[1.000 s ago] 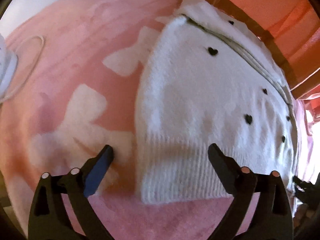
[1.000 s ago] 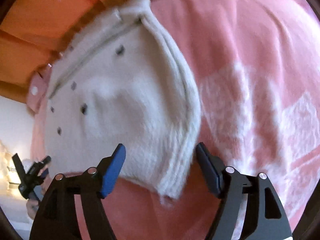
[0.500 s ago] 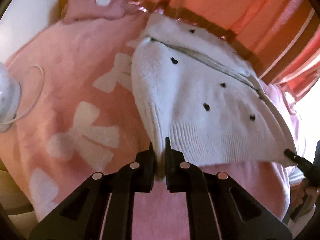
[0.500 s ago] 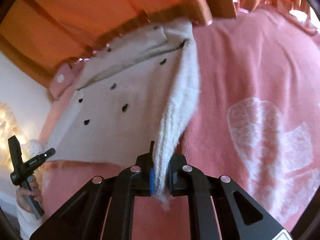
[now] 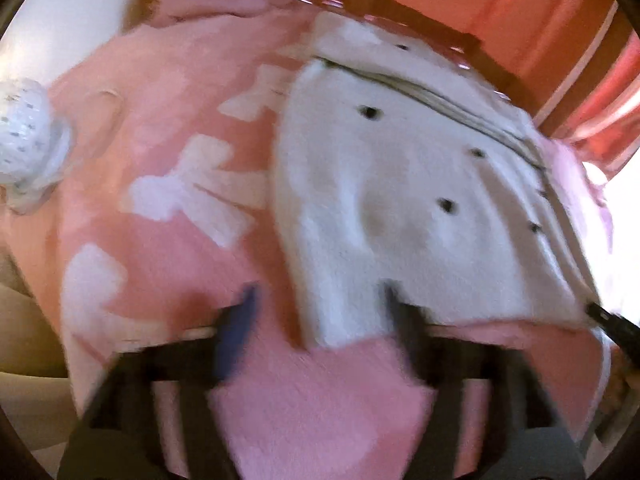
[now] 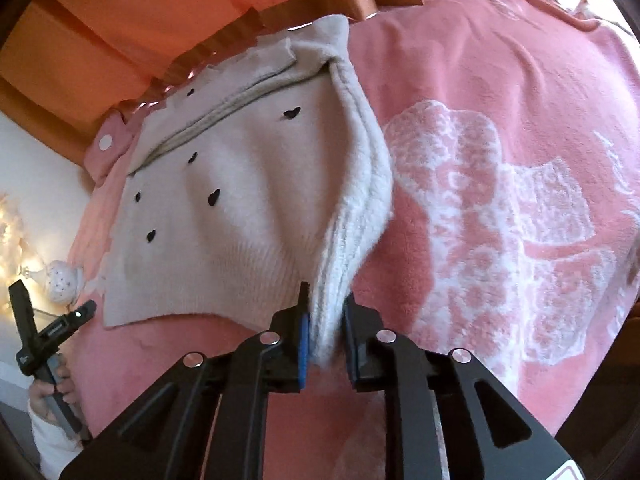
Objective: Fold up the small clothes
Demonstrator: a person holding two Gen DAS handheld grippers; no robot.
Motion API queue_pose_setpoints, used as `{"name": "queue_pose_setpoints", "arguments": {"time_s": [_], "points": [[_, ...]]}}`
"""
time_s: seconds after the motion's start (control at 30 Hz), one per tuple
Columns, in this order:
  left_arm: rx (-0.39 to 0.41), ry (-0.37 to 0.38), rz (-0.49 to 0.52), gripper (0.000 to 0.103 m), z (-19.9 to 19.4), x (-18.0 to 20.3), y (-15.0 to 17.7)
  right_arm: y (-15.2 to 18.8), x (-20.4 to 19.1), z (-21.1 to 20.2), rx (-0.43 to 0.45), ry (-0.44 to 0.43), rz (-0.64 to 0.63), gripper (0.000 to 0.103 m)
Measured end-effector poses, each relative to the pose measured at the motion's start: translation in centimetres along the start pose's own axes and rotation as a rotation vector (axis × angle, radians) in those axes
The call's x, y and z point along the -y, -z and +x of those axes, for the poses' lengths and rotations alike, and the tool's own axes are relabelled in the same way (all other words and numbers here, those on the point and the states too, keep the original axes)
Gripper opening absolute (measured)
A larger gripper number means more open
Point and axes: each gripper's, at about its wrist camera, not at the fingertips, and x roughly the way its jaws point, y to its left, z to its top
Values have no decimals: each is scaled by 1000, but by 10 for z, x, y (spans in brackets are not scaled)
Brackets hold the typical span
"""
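A fluffy white sweater (image 5: 400,200) with small black hearts lies on a pink blanket (image 5: 320,400). My left gripper (image 5: 320,312) is blurred, its jaws wide apart and still opening; the sweater's ribbed hem corner lies loose between them, not pinched. In the right wrist view the sweater (image 6: 224,220) has its right edge gathered into a raised ridge. That ridge runs up into my right gripper (image 6: 326,336), whose jaws are opening a little with the cloth still filling the gap and touching both pads. The left gripper (image 6: 52,312) shows at the lower left, held in a hand.
An orange striped curtain (image 6: 160,0) and a brown rail run behind the sweater. A pink pillow corner (image 6: 106,142) with a white dot lies at the back. A white dotted lamp ball (image 5: 20,140) sits beside the blanket (image 6: 500,220), which has white prints.
Both grippers shut on the sweater's lower corners and lifted them. Since then the left has let go and opened wide, the hem has dropped flat, and the right jaws have eased apart slightly.
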Motion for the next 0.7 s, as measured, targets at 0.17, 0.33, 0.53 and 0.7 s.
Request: {"name": "queue_pose_setpoints", "arguments": {"time_s": [0.17,0.33,0.53,0.7], "points": [[-104,30,-85,93,41,-10,-11,-4,4,18,-34,-15,64,40],[-103,136,-170,87,55,-13,-21,-14,-11,28,-38,-5,16,41],[-123,274,-103,8,35,-10,-27,-11,-19,2,57,-67,-15,7],[-44,303,-41,7,-25,-28,-14,18,-3,-42,98,-79,-36,6]]}}
